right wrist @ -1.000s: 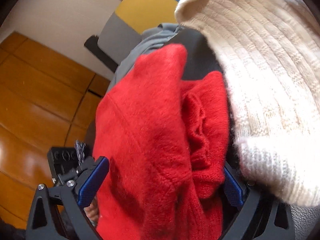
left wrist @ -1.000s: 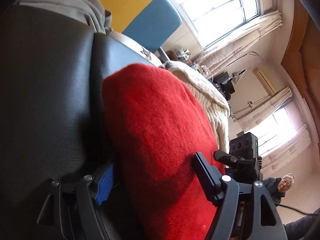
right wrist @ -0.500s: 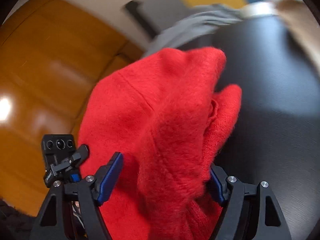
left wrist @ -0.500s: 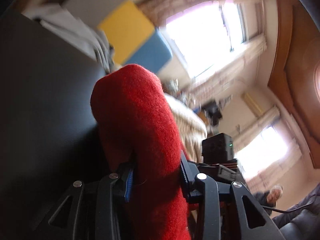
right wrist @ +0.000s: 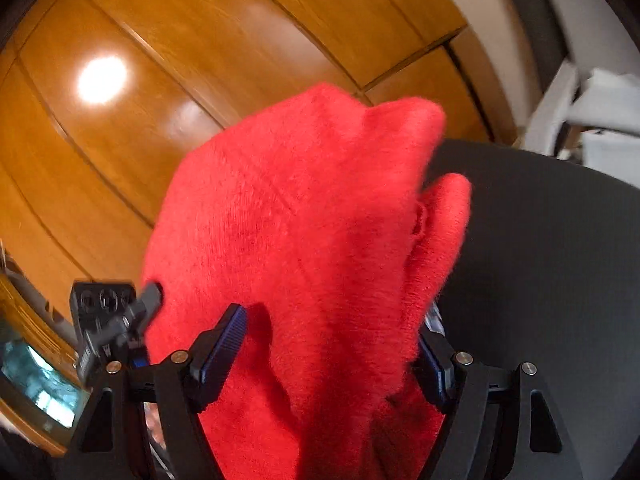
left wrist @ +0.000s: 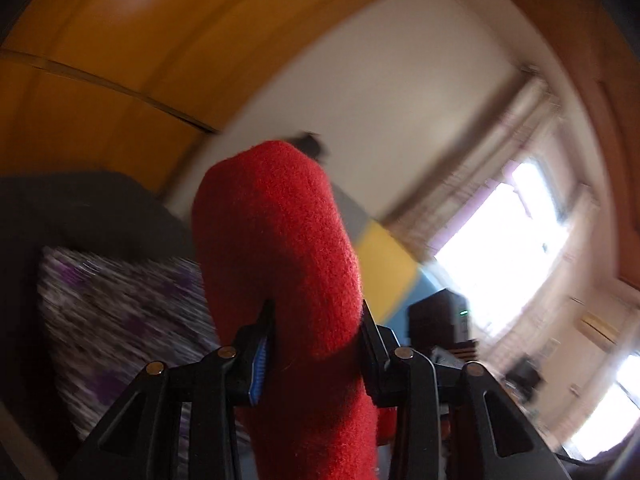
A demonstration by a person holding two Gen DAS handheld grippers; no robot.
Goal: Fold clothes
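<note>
Both grippers clamped on red sweater (right wrist: 304, 240), frame centre: left gripper (left wrist: 316, 336) pinching narrow roll, right gripper (right wrist: 332, 340) gripping thick bunch. Risk: uneven bunching slips, spoiling fold.

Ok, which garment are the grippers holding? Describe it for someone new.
Start at the wooden wall panels and the dark seat below them. In front hangs a fuzzy red sweater, bunched inside both grippers. It is the only bright red knit; the fabric nearby is purple-patterned.

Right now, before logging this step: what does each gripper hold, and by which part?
Both hold the red sweater. The left gripper pinches a rolled fold; the right gripper clamps a thicker bunch. Which garment part cannot be told.
</note>
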